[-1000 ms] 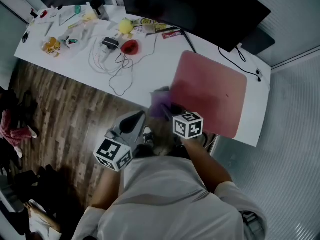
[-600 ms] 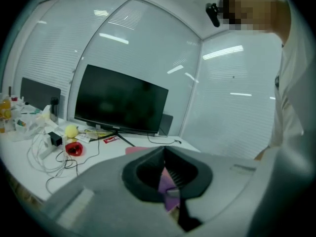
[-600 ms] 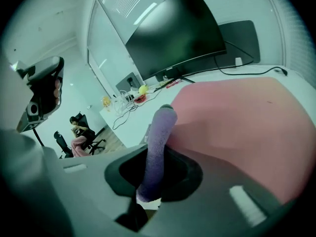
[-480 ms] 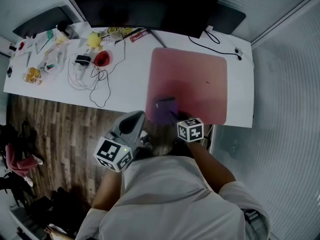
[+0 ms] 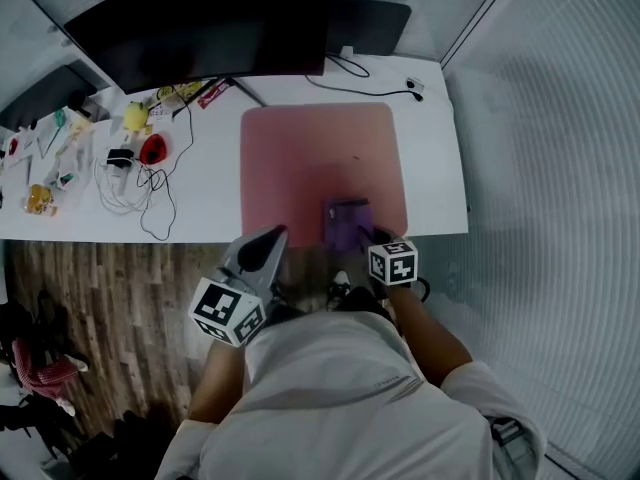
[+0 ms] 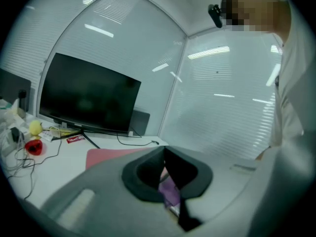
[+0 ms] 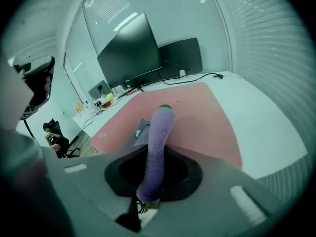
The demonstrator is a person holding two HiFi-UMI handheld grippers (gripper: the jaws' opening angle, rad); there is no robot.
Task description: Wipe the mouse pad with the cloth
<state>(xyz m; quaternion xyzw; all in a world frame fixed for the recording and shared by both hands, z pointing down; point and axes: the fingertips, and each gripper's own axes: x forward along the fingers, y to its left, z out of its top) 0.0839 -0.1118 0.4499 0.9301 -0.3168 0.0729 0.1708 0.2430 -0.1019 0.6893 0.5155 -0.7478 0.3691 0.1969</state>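
A pink mouse pad lies on the white desk, in front of the monitor. My right gripper is shut on a purple cloth, which rests on the pad's near right part by the desk's front edge. In the right gripper view the cloth runs forward from the shut jaws onto the mouse pad. My left gripper hovers off the desk's front edge, to the left of the cloth, shut with nothing in it. The cloth shows behind its jaws.
A black monitor stands at the back of the desk. White cables, a red object, a yellow object and small clutter fill the desk's left. A cable runs behind the pad. Wood floor lies below.
My right gripper has dragged the cloth from the pad's near left corner rightward along its near edge. The left gripper has stayed by the desk's front edge.
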